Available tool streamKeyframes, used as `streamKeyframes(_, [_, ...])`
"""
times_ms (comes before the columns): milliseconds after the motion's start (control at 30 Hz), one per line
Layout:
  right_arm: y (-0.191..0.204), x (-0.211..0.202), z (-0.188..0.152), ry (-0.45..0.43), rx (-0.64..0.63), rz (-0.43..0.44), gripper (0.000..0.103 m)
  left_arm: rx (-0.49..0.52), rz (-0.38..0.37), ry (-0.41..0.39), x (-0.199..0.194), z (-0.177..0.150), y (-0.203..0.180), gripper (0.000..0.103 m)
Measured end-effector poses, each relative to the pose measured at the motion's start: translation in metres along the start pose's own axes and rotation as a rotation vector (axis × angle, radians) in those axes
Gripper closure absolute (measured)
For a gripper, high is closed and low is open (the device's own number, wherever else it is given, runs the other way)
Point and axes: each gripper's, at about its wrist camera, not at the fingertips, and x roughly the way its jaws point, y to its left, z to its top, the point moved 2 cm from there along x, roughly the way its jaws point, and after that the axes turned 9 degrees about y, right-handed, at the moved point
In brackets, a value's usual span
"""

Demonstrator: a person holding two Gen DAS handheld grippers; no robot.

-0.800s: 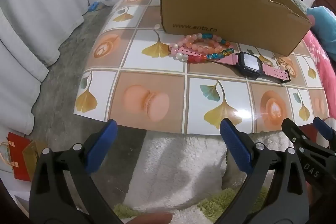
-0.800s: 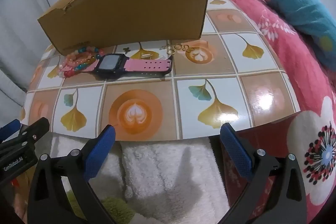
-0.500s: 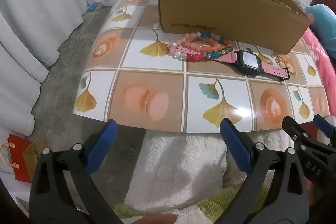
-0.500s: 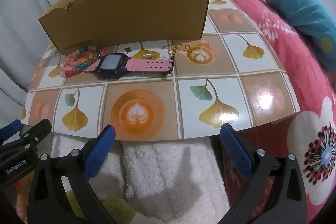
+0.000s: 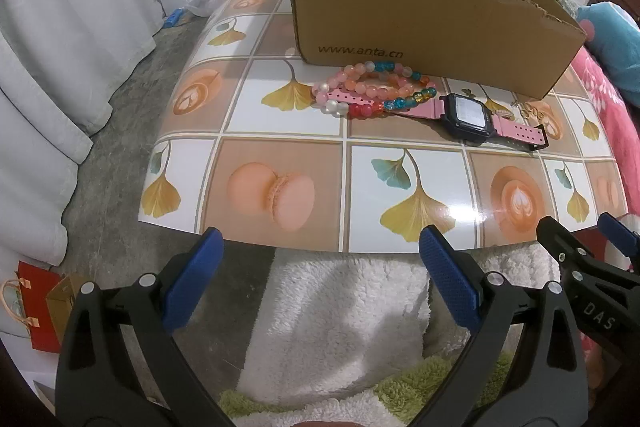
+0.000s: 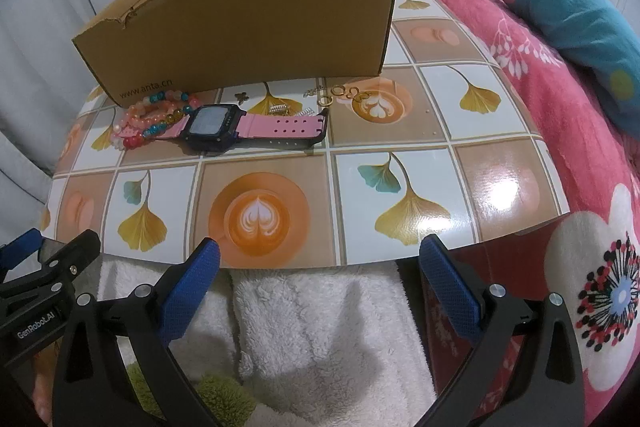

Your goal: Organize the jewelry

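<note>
— Any print on the cardboard box (image 5: pixel 424 27)?
— "www.anta.cn", dark letters, low on the front wall.
— And on the right gripper (image 5: pixel 576 239), seen from the left wrist?
— "DAS", white.
— The left gripper (image 6: pixel 44 247), seen from the right wrist?
— "GenRobot.AI".

white fluffy rug (image 5: pixel 340 311) | red gift bag (image 5: pixel 38 311) | teal pillow (image 6: pixel 576 27) | pink floral blanket (image 6: pixel 560 99)

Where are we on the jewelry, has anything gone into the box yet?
Nothing looks done: the bead bracelets, the pink watch and the small gold pieces all lie on the table in front of the cardboard box; its inside is not visible. Nothing is in hand: left gripper and right gripper are open at the near table edge. All pieces remain.
</note>
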Motion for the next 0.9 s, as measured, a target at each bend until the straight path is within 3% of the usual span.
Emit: streamKeyframes(900, [0.0045,0.0013,0.0003,0.007,-0.011,0.0,0.006,-0.008,-0.007,0.019,0.0073,0.0016,0.0057,0.008])
